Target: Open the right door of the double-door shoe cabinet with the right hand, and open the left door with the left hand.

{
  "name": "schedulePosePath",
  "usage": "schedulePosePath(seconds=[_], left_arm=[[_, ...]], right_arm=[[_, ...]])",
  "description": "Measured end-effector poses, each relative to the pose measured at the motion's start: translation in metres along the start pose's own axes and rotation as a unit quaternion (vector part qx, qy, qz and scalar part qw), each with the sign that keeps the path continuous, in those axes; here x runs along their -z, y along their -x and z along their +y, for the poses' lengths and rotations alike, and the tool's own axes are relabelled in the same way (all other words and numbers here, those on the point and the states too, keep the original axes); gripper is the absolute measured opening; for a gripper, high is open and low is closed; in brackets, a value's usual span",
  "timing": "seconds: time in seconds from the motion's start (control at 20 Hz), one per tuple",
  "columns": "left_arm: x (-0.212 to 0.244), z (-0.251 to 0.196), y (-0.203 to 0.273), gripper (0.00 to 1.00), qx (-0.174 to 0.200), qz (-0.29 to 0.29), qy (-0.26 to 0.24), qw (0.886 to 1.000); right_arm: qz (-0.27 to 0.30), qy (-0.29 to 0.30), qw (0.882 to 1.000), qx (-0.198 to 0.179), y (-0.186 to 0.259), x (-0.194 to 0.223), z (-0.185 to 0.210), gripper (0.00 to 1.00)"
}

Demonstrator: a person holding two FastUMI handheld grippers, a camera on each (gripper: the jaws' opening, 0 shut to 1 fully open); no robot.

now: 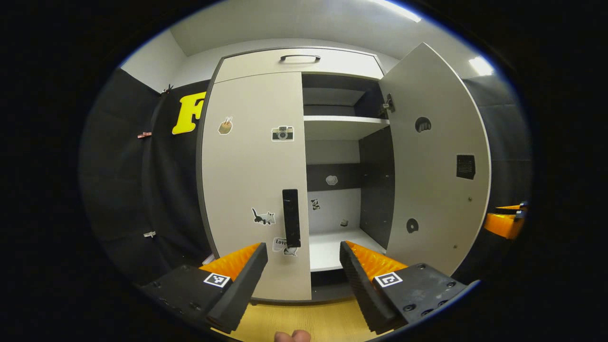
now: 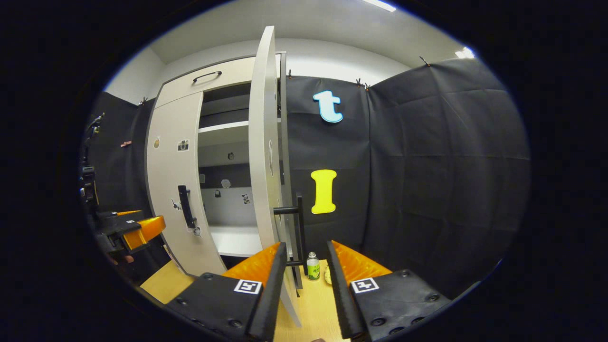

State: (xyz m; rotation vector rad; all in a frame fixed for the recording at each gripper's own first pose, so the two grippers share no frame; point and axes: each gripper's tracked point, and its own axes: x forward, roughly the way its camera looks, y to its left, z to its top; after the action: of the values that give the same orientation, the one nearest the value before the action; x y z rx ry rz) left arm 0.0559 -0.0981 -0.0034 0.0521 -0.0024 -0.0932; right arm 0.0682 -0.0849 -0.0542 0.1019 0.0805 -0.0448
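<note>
Left gripper [image 1: 304, 266]: we log its fingers [image 1: 240, 280] spread wide, holding nothing and touching nothing. It points level at the shoe cabinet [image 1: 294, 61], set a little back from the left door [image 1: 251, 156]. That door's black handle [image 1: 291, 217] stands upright between and just above the fingertips, apart from both. A fingertip of the holding hand [image 1: 292, 336] shows at the bottom edge.

Right gripper [image 2: 304, 266]: fingers [image 2: 270, 285] parted by a moderate gap, gripping nothing. The right door's black handle [image 2: 299, 237] sits in the gap near the tips; we cannot tell whether either pad touches it. The gripper points level along the door's edge.

Right door [image 1: 434, 161]: swung open, inner face towards the left gripper view, edge-on in the right gripper view [image 2: 263, 142].

Left door: shut, bearing small stickers, a camera sticker [image 1: 282, 133] among them.

Cabinet interior: white shelf [image 1: 344, 121] above, white bottom board [image 1: 332, 247] below.

Top drawer handle [image 1: 299, 57]: dark, horizontal.

Floor [image 2: 313, 304]: light wood; a small green-labelled bottle [image 2: 312, 266] stands beyond the right door's handle.
</note>
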Motion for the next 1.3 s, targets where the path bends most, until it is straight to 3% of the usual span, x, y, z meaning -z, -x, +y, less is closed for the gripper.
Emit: schedulePosePath(seconds=[0.2, 0.65, 0.85, 1.15, 1.2, 1.3], left_arm=[[-0.001, 0.004, -0.037, 0.94, -0.008, -0.004, 0.001, 1.0], [0.005, 0.023, -0.128, 0.93, -0.018, -0.009, 0.004, 1.0], [0.014, 0.041, -0.156, 0.78, -0.044, -0.003, -0.008, 0.999], [0.021, 0.032, -0.173, 0.49, -0.028, 0.001, -0.002, 1.0], [0.023, 0.032, -0.173, 0.39, -0.033, -0.001, -0.003, 0.999], [0.027, 0.032, -0.174, 0.36, -0.032, 0.003, 0.002, 0.999]], right_arm=[[-0.006, -0.011, 1.0, -0.006, 0.013, -0.004, 0.002, 0.98], [-0.017, -0.021, 1.0, -0.007, 0.025, -0.004, 0.008, 0.94], [-0.021, -0.011, 1.0, 0.001, 0.023, -0.004, 0.001, 0.94], [-0.018, -0.01, 1.0, 0.009, 0.018, -0.003, -0.003, 0.94], [-0.018, -0.01, 1.0, 0.008, 0.017, -0.003, -0.002, 0.94], [-0.017, -0.008, 1.0, 0.006, 0.016, -0.003, 0.002, 0.94]])
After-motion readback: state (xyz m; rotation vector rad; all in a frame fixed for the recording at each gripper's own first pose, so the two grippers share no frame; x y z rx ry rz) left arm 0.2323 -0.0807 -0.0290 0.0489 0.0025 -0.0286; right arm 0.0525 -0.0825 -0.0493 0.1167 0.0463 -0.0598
